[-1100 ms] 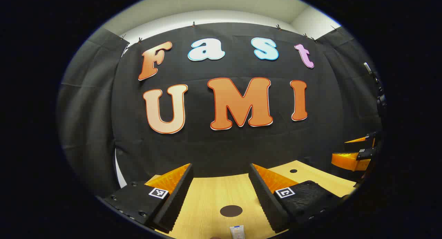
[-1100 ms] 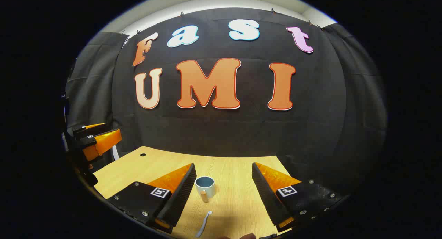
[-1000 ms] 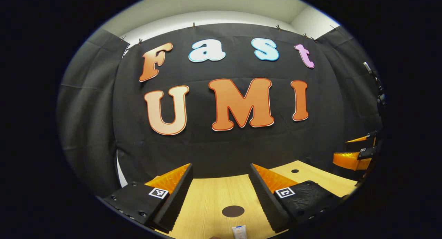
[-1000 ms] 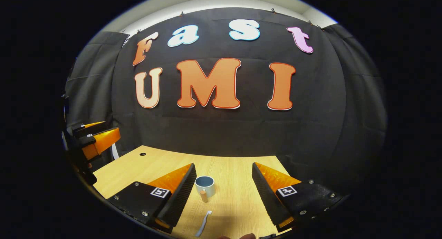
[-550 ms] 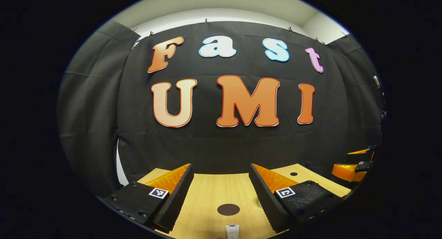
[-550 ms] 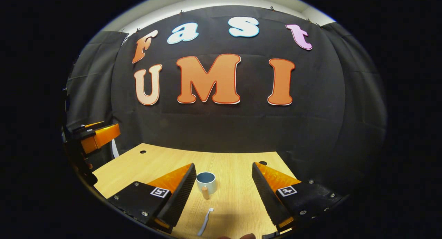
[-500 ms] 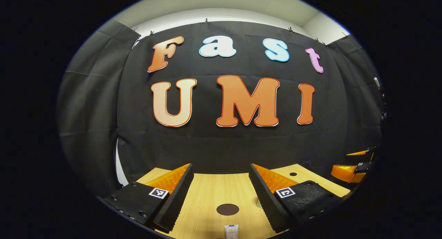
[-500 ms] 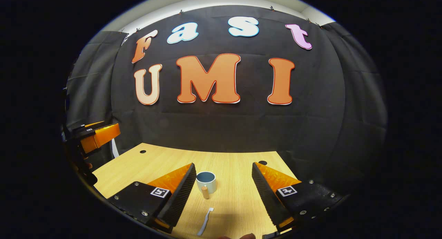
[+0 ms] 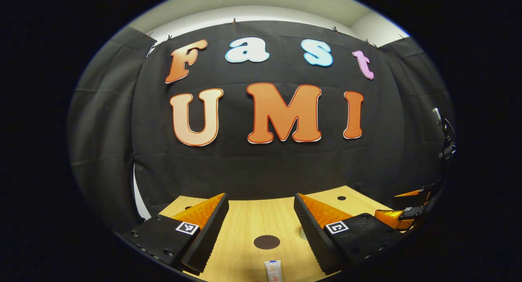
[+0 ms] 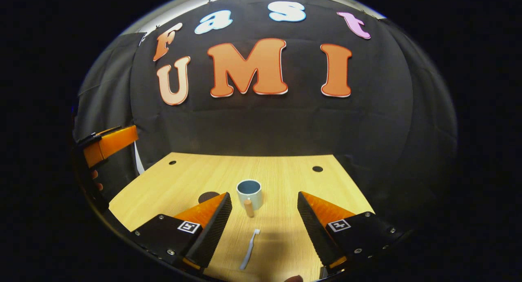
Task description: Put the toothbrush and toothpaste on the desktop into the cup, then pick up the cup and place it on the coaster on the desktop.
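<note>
Toothbrush (image 10: 249,248) is lying flat on the wooden desktop (image 10: 285,176), near edge, between the right gripper (image 10: 264,204)'s widely spread fingers, untouched. Cup (image 10: 249,193) is standing upright just beyond it, a wooden handle facing near. Coaster (image 9: 266,242) is sitting farther left. Toothpaste (image 9: 272,271) is lying just nearer than the coaster, between the left gripper (image 9: 260,206)'s wide-apart, empty fingers.

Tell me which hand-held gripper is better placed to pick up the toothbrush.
Right. The right hand-held gripper is open with the toothbrush lying between its fingers, just short of the cup.
</note>
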`<act>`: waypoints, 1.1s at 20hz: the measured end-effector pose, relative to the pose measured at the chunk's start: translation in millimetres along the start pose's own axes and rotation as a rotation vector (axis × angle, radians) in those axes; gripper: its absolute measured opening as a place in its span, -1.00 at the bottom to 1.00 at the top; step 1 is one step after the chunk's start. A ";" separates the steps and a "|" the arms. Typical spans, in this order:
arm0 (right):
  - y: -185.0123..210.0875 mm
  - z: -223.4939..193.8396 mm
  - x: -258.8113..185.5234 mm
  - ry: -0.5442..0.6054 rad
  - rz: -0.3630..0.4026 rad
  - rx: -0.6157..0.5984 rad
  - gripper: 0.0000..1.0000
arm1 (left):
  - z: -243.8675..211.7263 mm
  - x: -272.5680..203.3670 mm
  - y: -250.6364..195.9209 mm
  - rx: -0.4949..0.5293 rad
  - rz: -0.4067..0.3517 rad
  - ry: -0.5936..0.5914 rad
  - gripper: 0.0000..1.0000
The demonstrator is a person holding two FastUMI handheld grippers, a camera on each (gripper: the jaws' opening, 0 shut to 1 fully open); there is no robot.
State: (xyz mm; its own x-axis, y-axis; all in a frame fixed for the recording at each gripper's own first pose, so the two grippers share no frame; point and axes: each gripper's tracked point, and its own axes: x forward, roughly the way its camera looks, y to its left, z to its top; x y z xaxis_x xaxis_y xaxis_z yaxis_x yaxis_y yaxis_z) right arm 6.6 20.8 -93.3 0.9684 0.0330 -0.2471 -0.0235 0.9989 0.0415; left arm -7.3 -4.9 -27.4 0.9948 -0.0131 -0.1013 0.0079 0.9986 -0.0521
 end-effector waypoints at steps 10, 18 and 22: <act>24.4 -96.8 21.9 0.365 0.082 0.022 0.95 | -52.7 -6.8 6.0 0.032 0.018 0.188 0.94; 29.7 -164.3 43.1 0.624 0.076 -0.037 0.91 | -98.7 -12.1 19.1 0.052 0.041 0.351 0.96; 37.3 -192.9 51.0 0.761 0.073 -0.040 0.84 | -118.1 -10.3 23.1 0.067 0.046 0.411 0.96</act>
State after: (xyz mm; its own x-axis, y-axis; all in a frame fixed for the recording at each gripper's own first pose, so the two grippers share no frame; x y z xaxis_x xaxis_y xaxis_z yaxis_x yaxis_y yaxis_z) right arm 7.2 66.4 -291.1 0.5263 0.0990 -0.8445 -0.1037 0.9933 0.0518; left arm -29.4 12.3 -144.8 0.8710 0.0254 -0.4907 -0.0149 0.9996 0.0253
